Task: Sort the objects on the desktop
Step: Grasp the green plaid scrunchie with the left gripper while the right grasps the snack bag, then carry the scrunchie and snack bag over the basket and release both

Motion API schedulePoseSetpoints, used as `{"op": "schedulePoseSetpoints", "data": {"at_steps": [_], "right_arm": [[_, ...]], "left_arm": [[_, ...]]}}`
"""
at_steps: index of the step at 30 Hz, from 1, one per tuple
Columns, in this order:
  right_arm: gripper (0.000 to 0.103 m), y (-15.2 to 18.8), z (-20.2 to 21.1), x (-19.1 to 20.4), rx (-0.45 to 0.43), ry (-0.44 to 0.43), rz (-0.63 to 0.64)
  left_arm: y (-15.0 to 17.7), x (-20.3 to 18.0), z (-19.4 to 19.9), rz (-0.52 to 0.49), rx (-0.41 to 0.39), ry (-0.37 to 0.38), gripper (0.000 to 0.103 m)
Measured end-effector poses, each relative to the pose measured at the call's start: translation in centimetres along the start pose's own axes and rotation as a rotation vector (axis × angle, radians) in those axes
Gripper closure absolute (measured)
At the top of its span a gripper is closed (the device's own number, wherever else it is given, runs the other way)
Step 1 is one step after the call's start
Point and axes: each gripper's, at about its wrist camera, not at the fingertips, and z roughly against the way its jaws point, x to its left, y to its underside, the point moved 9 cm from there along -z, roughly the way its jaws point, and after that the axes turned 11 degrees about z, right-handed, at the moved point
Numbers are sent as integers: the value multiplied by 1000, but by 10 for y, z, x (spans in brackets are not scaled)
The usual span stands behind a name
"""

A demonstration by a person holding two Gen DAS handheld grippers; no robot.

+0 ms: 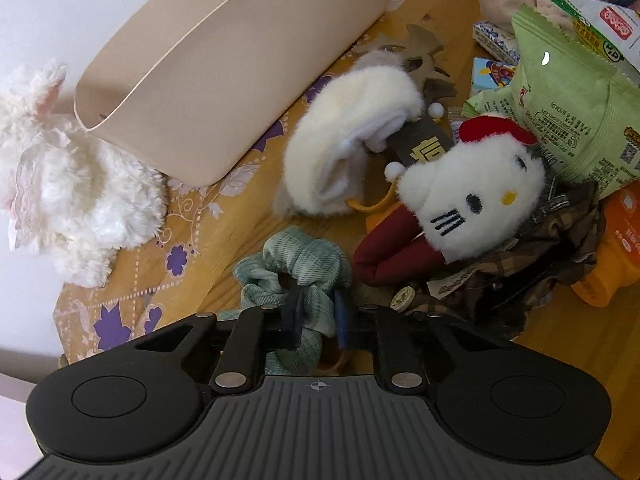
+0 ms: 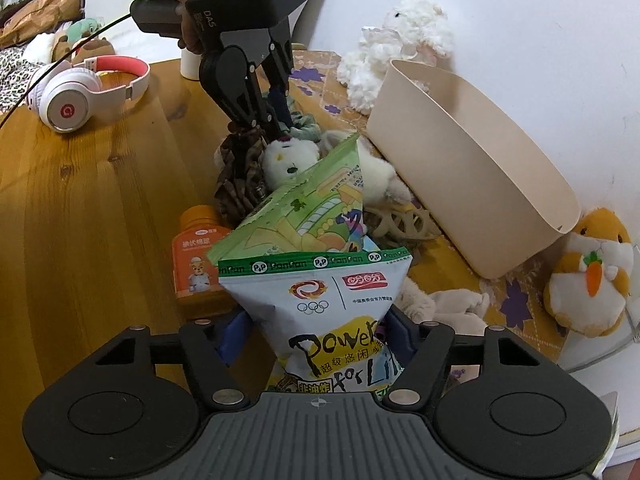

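1. Left gripper (image 1: 316, 312) fingers clenched on the green scrunchie (image 1: 296, 268), amid the clutter on the desk (image 2: 80, 200).
2. Right gripper (image 2: 316, 336) fingers flank the snack bag (image 2: 320, 304), pressing its sides.

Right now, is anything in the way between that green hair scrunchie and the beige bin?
Nothing visible blocks it. The left gripper has its jaws shut on the green scrunchie, and the patterned cloth between it and the beige bin lies bare. The white fluffy pouch sits off to the right.
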Motion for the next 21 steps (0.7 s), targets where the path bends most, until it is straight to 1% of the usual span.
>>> {"op": "schedulePoseSetpoints", "data": {"at_steps": [8,15,19,21], "right_arm": [[37,1,14,-5,-27,31,-55],[37,3,30,-12,-50,73,-92],[37,2,41,-22,-68,104,-119],[37,0,47,-29,-82,121,-134]], "left_arm": [[5,9,17,65,-26,0,92],[12,17,38,158,-57,9,92],[12,18,54,180,-87,16,92],[10,20,66,199,-117,19,92]]}}
